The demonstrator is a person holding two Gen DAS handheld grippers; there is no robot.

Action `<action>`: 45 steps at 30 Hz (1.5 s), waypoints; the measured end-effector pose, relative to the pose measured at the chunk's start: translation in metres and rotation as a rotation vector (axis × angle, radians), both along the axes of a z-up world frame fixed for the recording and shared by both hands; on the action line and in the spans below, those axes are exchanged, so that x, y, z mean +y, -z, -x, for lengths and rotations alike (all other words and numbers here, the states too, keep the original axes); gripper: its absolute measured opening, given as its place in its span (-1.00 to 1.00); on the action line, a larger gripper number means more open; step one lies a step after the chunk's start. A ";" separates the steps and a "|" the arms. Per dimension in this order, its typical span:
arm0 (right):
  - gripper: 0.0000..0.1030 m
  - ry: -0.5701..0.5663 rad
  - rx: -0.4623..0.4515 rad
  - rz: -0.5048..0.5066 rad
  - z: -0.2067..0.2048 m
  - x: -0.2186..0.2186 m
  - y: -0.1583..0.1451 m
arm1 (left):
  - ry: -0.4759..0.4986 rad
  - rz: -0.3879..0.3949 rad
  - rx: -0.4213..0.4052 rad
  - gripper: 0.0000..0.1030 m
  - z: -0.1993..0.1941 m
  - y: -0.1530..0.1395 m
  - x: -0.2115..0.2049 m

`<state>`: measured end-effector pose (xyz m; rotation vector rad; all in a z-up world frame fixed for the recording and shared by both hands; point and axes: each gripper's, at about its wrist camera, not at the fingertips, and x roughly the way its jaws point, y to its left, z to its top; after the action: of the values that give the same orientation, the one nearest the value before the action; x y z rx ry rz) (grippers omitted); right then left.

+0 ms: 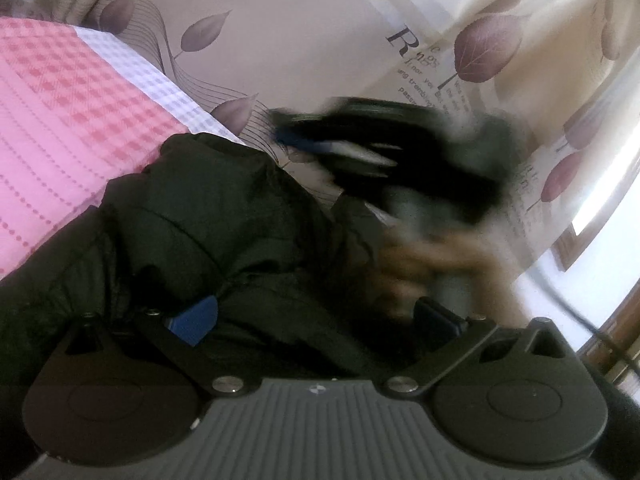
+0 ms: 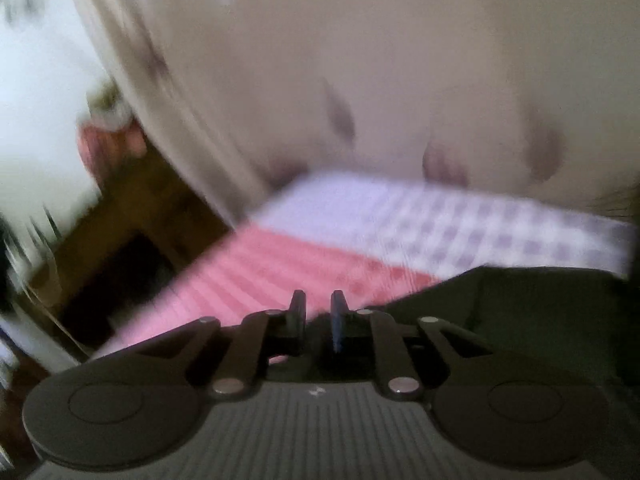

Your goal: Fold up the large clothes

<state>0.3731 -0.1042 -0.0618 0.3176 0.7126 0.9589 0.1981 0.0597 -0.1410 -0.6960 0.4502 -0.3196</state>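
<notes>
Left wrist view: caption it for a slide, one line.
Left gripper open around a dark padded jacket on pink checked bedding; blurred right gripper beyond.

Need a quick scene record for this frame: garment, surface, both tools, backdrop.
garment: dark jacket, bunched up on the sheet
surface: pink checked sheet
left tool: open, jacket bulk between its fingers
right tool: nearly closed at the jacket's edge; grip unclear
backdrop: leaf-print curtain
image quality: right wrist view blurred
</notes>
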 end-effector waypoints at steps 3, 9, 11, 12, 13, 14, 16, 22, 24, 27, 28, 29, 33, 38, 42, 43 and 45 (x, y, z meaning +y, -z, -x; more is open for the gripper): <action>-0.73 0.030 -0.115 0.104 0.051 -0.044 -0.019 | -0.001 0.004 -0.001 1.00 0.000 0.001 0.001; -0.74 0.144 -0.260 0.461 0.121 -0.111 0.015 | 0.000 -0.001 0.000 1.00 0.000 0.001 0.001; -0.79 0.223 -0.252 0.511 0.121 -0.136 0.030 | 0.000 -0.009 0.003 1.00 -0.001 0.000 0.001; -0.80 0.250 -0.229 0.490 0.119 -0.148 0.035 | -0.001 -0.014 0.005 1.00 -0.001 0.000 0.000; -0.81 0.266 -0.191 0.448 0.114 -0.160 0.042 | -0.001 -0.018 0.007 1.00 -0.002 0.000 0.000; -0.81 0.273 -0.173 0.427 0.111 -0.166 0.048 | -0.003 -0.027 0.009 1.00 -0.002 0.000 0.000; -0.81 0.256 -0.171 0.400 0.106 -0.169 0.054 | -0.005 -0.044 0.015 1.00 -0.002 -0.001 -0.002; -0.77 0.311 -0.163 0.223 0.119 -0.199 0.025 | -0.043 -0.121 -0.002 0.99 0.021 -0.033 0.002; -0.77 0.337 -0.195 0.223 0.122 -0.208 0.015 | -0.058 -0.132 -0.066 0.99 0.026 -0.055 0.002; -0.77 0.363 -0.219 0.308 0.112 -0.207 0.016 | -0.029 -0.183 -0.142 0.99 0.010 -0.082 -0.009; -0.77 0.368 -0.222 0.336 0.107 -0.205 0.019 | -0.010 -0.200 -0.152 0.97 -0.001 -0.086 -0.013; -0.77 0.368 -0.225 0.351 0.102 -0.204 0.022 | 0.013 -0.216 -0.153 0.95 -0.017 -0.087 -0.017; -0.79 0.374 -0.210 0.421 0.095 -0.200 0.040 | 0.060 -0.217 -0.063 0.58 -0.075 -0.064 -0.020; -0.79 0.373 -0.193 0.406 0.100 -0.209 0.061 | -0.036 -0.176 0.111 -0.04 -0.113 -0.021 0.009; -0.79 0.388 -0.176 0.376 0.099 -0.211 0.069 | -0.096 -0.160 0.200 -0.77 -0.120 -0.003 0.034; -0.79 0.389 -0.181 0.377 0.100 -0.210 0.070 | -0.103 -0.140 0.205 -0.78 -0.122 0.001 0.040; -0.79 0.387 -0.176 0.372 0.099 -0.211 0.070 | -0.110 -0.161 0.199 -0.78 -0.124 0.002 0.041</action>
<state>0.2739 -0.3148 -0.1322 0.0372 0.6239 0.4668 0.3218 0.1004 -0.1433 -0.5947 0.6176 -0.1091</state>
